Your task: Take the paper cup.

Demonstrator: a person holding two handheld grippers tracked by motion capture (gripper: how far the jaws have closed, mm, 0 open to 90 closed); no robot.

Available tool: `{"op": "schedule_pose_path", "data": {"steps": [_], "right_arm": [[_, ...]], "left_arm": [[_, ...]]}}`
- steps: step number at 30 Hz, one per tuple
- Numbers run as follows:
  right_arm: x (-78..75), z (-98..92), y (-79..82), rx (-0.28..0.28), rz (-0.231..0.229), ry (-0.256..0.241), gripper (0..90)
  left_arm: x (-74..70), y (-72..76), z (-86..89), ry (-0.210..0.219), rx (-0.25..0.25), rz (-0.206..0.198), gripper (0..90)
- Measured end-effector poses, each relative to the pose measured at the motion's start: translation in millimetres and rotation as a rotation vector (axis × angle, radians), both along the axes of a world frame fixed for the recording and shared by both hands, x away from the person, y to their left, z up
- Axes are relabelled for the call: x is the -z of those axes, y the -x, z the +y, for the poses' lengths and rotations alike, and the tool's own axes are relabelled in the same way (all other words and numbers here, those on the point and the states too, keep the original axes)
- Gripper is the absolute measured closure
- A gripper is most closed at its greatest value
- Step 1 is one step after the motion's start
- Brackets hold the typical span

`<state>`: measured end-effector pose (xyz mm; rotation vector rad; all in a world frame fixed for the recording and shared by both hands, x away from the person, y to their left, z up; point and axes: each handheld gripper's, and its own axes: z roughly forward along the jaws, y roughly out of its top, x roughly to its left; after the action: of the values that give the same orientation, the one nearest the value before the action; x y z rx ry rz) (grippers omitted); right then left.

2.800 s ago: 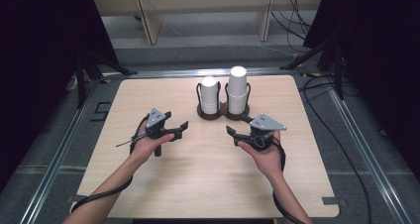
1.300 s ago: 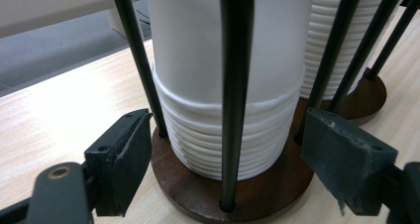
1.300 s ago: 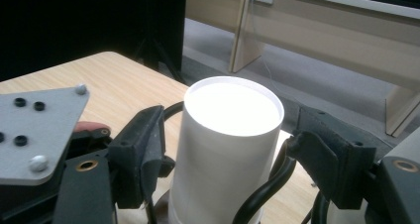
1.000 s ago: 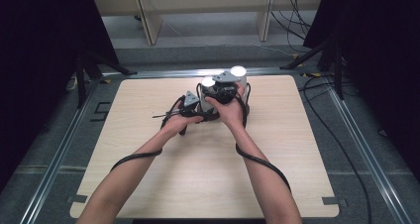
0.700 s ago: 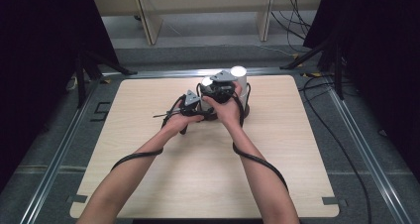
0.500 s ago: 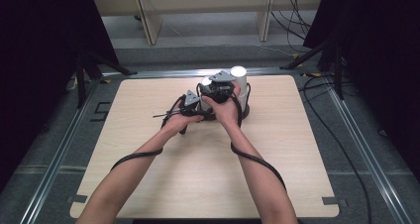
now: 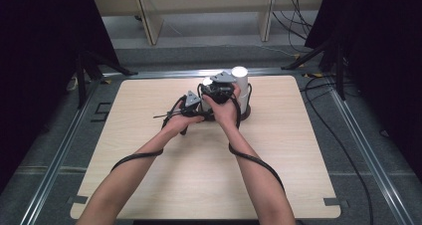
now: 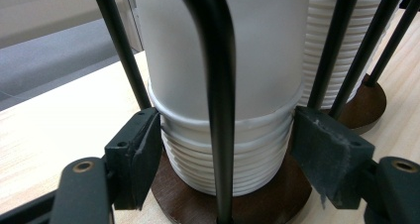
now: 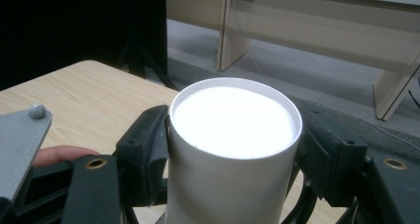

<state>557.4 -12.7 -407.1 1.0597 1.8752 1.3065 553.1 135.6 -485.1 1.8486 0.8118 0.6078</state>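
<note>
Two stacks of white cups stand in a black wire rack on round brown bases at the back middle of the table. The nearer stack is the shorter one, and the taller stack stands to its right. My left gripper is low on the shorter stack, its pads pressing the ribbed rims from both sides. My right gripper is shut on the top cup of that same stack, just below its rim.
The light wooden table has open room in front of and beside the rack. Metal rails run along both sides. Wooden furniture legs and cables lie on the floor beyond the table.
Since 2.8 s ago both grippers moved forward from the table's middle to the shorter stack and closed on it. Over the last second they have barely shifted.
</note>
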Motion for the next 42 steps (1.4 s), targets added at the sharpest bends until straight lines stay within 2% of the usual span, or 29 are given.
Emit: {"op": "schedule_pose_path", "data": {"steps": [2, 3, 5, 6, 7, 9, 13, 19, 21, 23, 27, 28, 29, 31, 32, 34, 35, 36, 37, 38, 39, 40, 41, 42], "right_arm": [[0.3, 0.8, 1.0, -0.002, -0.002, -0.017, 34.1], [-0.5, -0.1, 1.5, 0.004, -0.015, 0.000, 34.2], [-2.2, -0.7, 2.5, 0.002, -0.032, -0.001, 34.7], [-2.2, -0.7, 2.5, 0.002, -0.032, -0.001, 34.7], [-3.2, 0.1, 4.2, 0.002, -0.013, -0.019, 34.7], [-5.9, -0.9, 4.9, 0.002, -0.032, -0.014, 35.0], [-9.4, -1.3, 6.0, -0.002, -0.039, -0.019, 35.3], [-16.7, -3.3, 8.4, -0.012, -0.079, -0.008, 35.6], [-21.2, -3.1, 11.5, -0.007, -0.069, -0.040, 35.7], [-23.0, -4.3, 11.4, -0.016, -0.087, -0.022, 35.7], [-26.2, -5.7, 10.9, -0.028, -0.096, -0.034, 35.8], [-27.4, -5.5, 12.9, -0.020, -0.069, -0.046, 35.8], [-27.8, -6.3, 11.7, -0.016, -0.104, -0.038, 35.9], [-29.6, -5.5, 14.0, -0.020, -0.084, -0.051, 35.9], [-31.8, -6.5, 14.0, -0.028, -0.110, -0.040, 35.9], [-32.9, -5.9, 15.6, -0.025, -0.092, -0.047, 35.9], [-33.6, -6.3, 15.3, -0.029, -0.101, -0.044, 35.9], [-34.4, -6.4, 15.6, -0.021, -0.108, -0.047, 35.9], [-35.6, -6.0, 16.4, -0.024, -0.089, -0.064, 35.9], [-36.3, -6.8, 16.2, -0.024, -0.097, -0.060, 35.9], [-38.9, -6.8, 16.8, -0.021, -0.117, -0.065, 36.0], [-38.9, -6.8, 16.8, -0.021, -0.117, -0.065, 36.0], [-40.2, -5.6, 17.7, -0.028, -0.108, -0.072, 36.0], [-41.7, -6.2, 17.9, -0.034, -0.120, -0.067, 36.0]], "left_arm": [[-0.1, 0.2, -0.4, 0.001, 0.001, -0.003, 28.2], [-0.4, 0.3, -0.7, 0.003, 0.000, -0.001, 28.2], [-0.7, 0.5, -1.0, 0.003, -0.003, -0.007, 28.2], [-0.7, 0.5, -1.0, 0.003, -0.003, -0.007, 28.3], [-0.5, 0.1, -1.3, 0.009, 0.000, -0.009, 28.3], [-0.3, 0.2, -2.7, 0.023, -0.008, -0.011, 28.3], [-0.5, 0.3, -3.0, 0.018, -0.009, -0.015, 28.3], [-1.3, 1.2, -2.7, 0.012, -0.010, -0.013, 28.3], [-1.3, 1.2, -2.8, 0.011, -0.011, -0.014, 28.2], [-1.2, 1.1, -2.7, 0.011, -0.011, -0.015, 28.2], [-0.7, 0.8, -3.1, 0.014, -0.011, -0.017, 28.2], [-0.8, 1.1, -3.1, 0.010, -0.012, -0.020, 28.2], [-0.8, 1.4, -3.4, 0.007, -0.012, -0.021, 28.2], [-0.8, 1.4, -3.1, 0.003, -0.012, -0.024, 28.1], [-0.6, 1.4, -2.6, 0.000, -0.013, -0.024, 27.9], [-0.5, 1.4, -2.4, -0.003, -0.012, -0.024, 27.9], [-1.0, 1.4, -0.8, -0.036, -0.004, -0.024, 27.9], [-1.0, 1.6, -0.4, -0.044, -0.001, -0.025, 27.9], [-0.8, 2.3, -1.1, -0.030, -0.006, -0.026, 27.9], [-0.7, 3.2, -1.7, -0.015, -0.012, -0.026, 27.8], [-1.1, 3.7, -1.0, -0.018, -0.012, -0.029, 27.4], [-1.1, 3.7, -1.0, -0.018, -0.012, -0.029, 27.2], [-1.4, 3.8, -0.1, -0.027, -0.014, -0.032, 27.2], [-1.6, 3.5, 1.3, -0.046, -0.005, -0.035, 26.9]]}}
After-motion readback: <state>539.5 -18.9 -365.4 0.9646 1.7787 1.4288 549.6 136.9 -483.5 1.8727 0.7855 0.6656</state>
